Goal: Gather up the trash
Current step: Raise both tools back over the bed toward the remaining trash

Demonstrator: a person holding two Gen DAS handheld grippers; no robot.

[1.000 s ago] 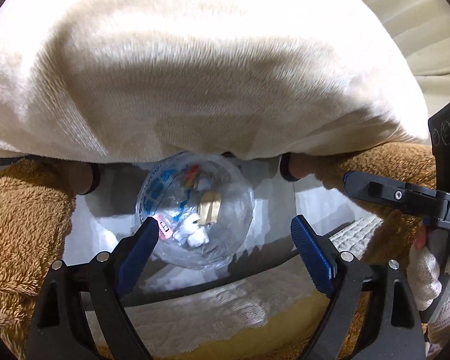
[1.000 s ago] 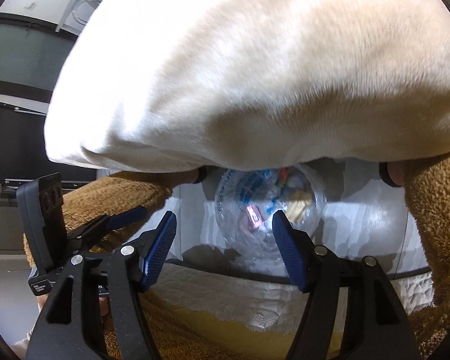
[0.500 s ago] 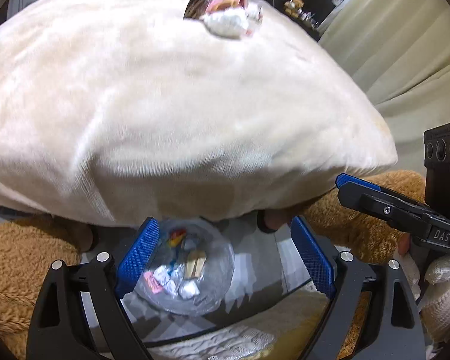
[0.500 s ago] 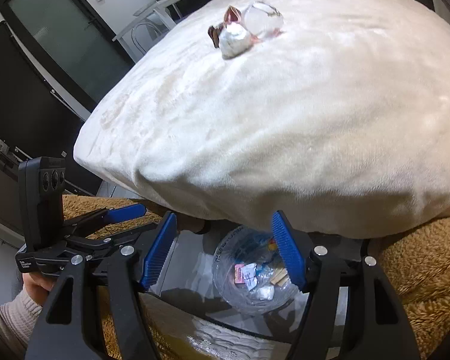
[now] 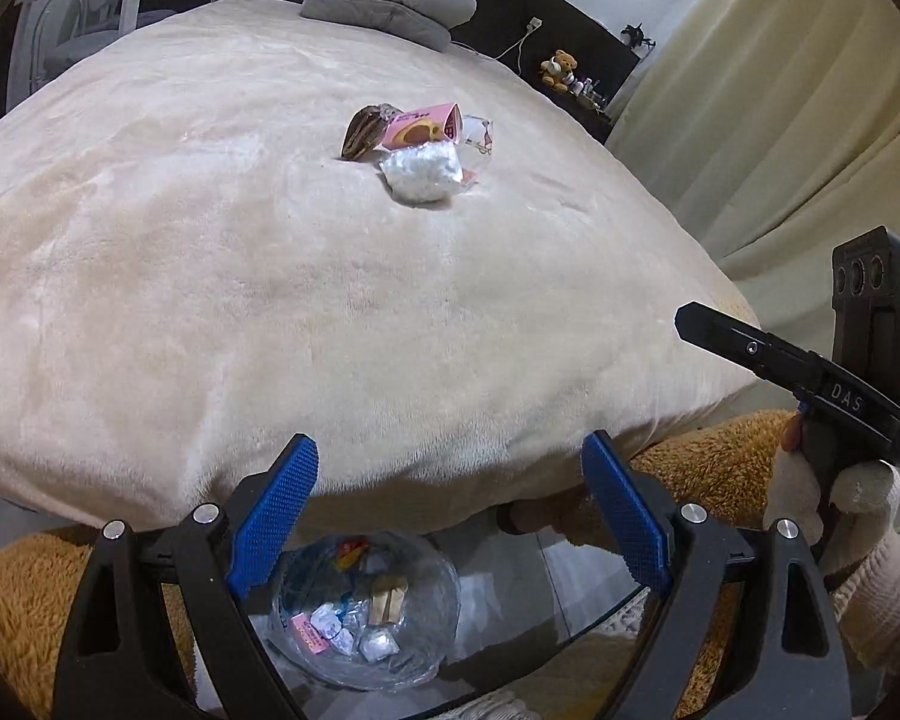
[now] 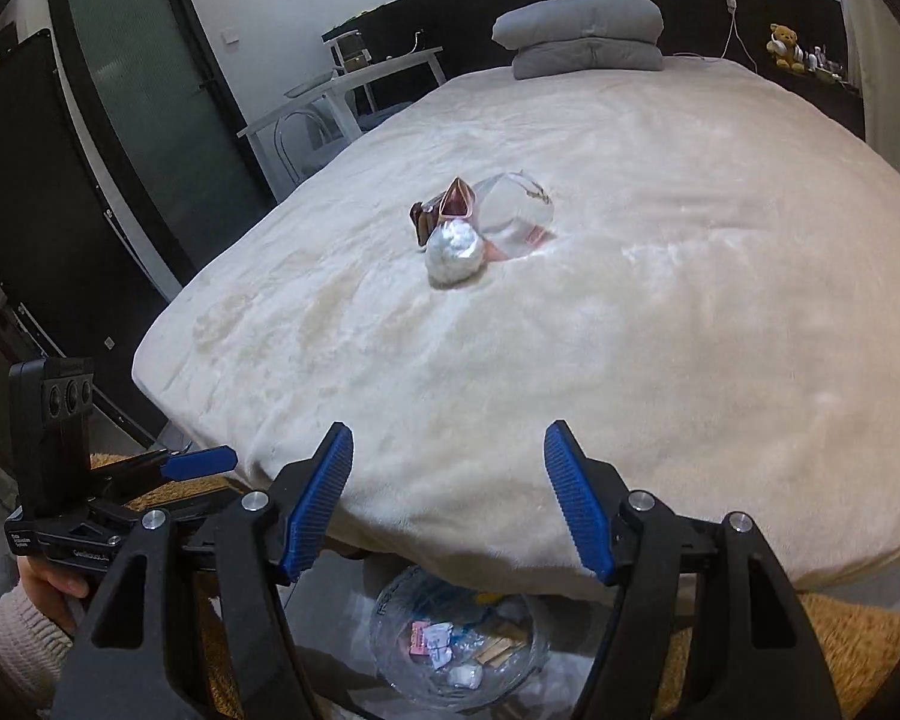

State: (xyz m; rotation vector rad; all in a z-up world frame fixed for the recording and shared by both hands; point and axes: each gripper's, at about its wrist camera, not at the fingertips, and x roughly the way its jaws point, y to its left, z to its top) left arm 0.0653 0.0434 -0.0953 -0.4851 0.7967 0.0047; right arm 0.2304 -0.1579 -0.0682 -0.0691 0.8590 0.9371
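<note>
So I've got both grippers up over the foot of the bed (image 6: 660, 312), left gripper (image 5: 450, 516) and right gripper (image 6: 447, 498) both with jaws apart and nothing in them. The trash (image 5: 423, 147) sits mid-blanket in a little pile: crumpled tissue (image 6: 455, 252), pink box (image 5: 420, 127), brown wrapper (image 5: 363, 131), clear plastic (image 6: 513, 213). The bin (image 6: 456, 642) with scraps in it is down on the floor just below my fingers.

Cream plush bed (image 5: 270, 300); grey folded pillow (image 6: 582, 36); pink carton (image 5: 420, 126) beside a white crumpled wad (image 5: 423, 171); brown striped wrapper (image 5: 363, 132), perhaps; blue ribbed tool pads (image 6: 324, 504).
</note>
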